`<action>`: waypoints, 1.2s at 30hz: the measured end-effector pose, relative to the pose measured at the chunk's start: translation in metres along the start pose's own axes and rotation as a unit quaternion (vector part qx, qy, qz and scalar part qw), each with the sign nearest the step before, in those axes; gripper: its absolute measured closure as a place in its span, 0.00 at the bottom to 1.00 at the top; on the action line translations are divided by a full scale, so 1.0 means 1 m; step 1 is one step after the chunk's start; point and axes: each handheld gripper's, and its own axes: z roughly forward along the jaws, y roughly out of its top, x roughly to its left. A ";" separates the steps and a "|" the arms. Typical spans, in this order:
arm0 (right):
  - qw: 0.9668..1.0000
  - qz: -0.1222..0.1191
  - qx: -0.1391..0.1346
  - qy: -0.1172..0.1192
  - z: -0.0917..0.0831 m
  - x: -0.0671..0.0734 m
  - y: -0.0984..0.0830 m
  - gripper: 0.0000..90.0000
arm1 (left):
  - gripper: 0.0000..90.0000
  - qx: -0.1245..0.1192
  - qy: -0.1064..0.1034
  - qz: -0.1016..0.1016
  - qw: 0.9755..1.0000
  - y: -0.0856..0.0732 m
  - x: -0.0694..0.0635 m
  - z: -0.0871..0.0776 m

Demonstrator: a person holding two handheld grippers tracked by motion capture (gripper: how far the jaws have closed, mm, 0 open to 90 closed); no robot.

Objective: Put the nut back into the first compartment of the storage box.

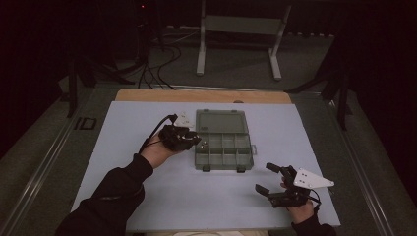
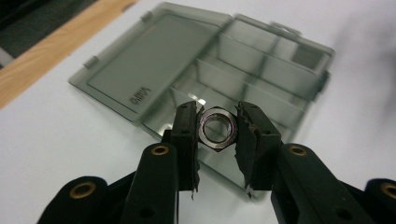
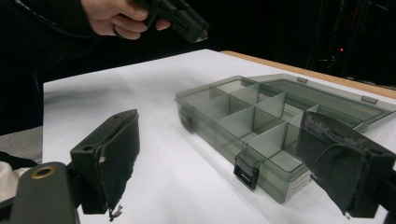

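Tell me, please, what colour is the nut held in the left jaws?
Shiny silver metal; the nut shows best in the left gripper view.

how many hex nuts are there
1: a hex nut clamped in the left gripper above the open organiser box. More may lie hidden in its compartments.

Dark room, grey floor [image 1: 231, 81], metal stand [image 1: 239, 24]

A dim lab: white-topped table [image 1: 147, 206], floor cables [image 1: 157, 69], metal stand [image 1: 241, 29].
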 end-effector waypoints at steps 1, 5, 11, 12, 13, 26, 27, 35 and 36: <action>1.000 0.000 0.000 0.000 0.000 0.000 0.000 0.15 | 0.79 0.000 0.000 0.000 1.000 0.000 0.000 0.000; 1.000 0.001 -0.001 0.001 0.000 0.000 0.000 0.15 | 0.79 -0.012 0.010 -0.018 1.000 0.005 0.007 0.009; 1.000 0.001 -0.001 0.001 0.000 0.000 0.000 0.15 | 0.79 -0.022 0.022 -0.034 0.999 0.009 0.010 0.017; 1.000 0.001 0.000 0.001 0.000 0.000 0.000 0.15 | 0.79 -0.026 0.025 -0.037 0.999 0.009 0.010 0.020; 1.000 0.001 -0.001 0.001 0.000 0.000 0.000 0.15 | 0.79 -0.026 0.025 -0.037 0.999 0.009 0.010 0.020; 1.000 0.003 0.000 0.002 0.000 0.000 0.000 0.15 | 0.79 -0.025 0.033 -0.065 0.997 0.003 0.010 0.046; 1.000 0.003 0.000 0.002 0.000 0.000 0.000 0.15 | 0.79 -0.023 0.032 -0.067 0.997 0.002 0.010 0.048; 1.000 0.003 0.000 0.003 0.000 0.000 0.000 0.15 | 0.79 -0.012 0.039 -0.076 0.996 -0.006 0.008 0.064; 1.000 0.003 0.000 0.003 0.000 0.000 0.000 0.15 | 0.79 -0.008 0.037 -0.077 0.996 -0.008 0.008 0.067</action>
